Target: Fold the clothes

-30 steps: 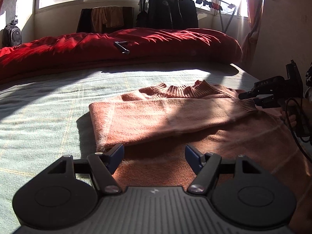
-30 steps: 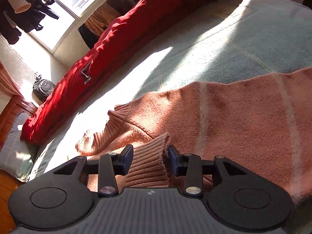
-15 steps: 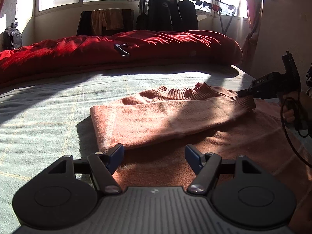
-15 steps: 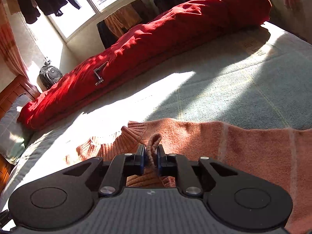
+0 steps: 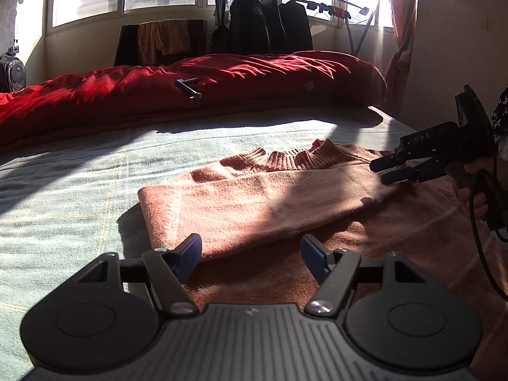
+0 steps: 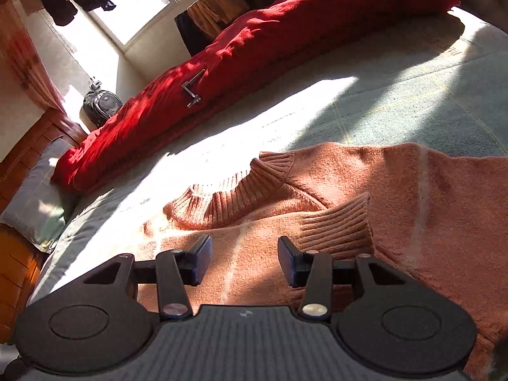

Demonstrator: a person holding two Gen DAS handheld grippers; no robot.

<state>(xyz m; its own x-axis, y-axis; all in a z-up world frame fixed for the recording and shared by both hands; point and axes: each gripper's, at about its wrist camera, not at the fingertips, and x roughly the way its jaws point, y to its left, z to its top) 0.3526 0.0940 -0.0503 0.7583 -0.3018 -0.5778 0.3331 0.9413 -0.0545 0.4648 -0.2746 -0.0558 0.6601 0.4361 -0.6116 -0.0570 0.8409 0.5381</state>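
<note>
Both tongs stood apart and gripped nothing. Left gripper point(image 5: 251, 254) hovered low over the near hem of the salmon-pink knitted sweater point(image 5: 254, 203), its blue-padded fingers point(image 5: 190, 252) spread on either side of the fabric. Right gripper point(image 6: 243, 262) was likewise spread above the sweater's folded sleeve point(image 6: 285, 235), with the ribbed cuff point(image 6: 336, 225) lying just beside its right finger, untouched. In the left wrist view the right gripper point(image 5: 392, 170) appeared at the sweater's far right side, held by a hand point(image 5: 473, 190).

The sweater lay flat on the pale green checked bedspread point(image 5: 79, 190), one sleeve folded across the body, ribbed collar point(image 6: 235, 190) toward the window. Beyond the sweater, a rumpled red duvet point(image 5: 190, 85) ran along the bedspread's far edge, with a small metal crank-shaped part point(image 5: 189, 87) resting on it.
</note>
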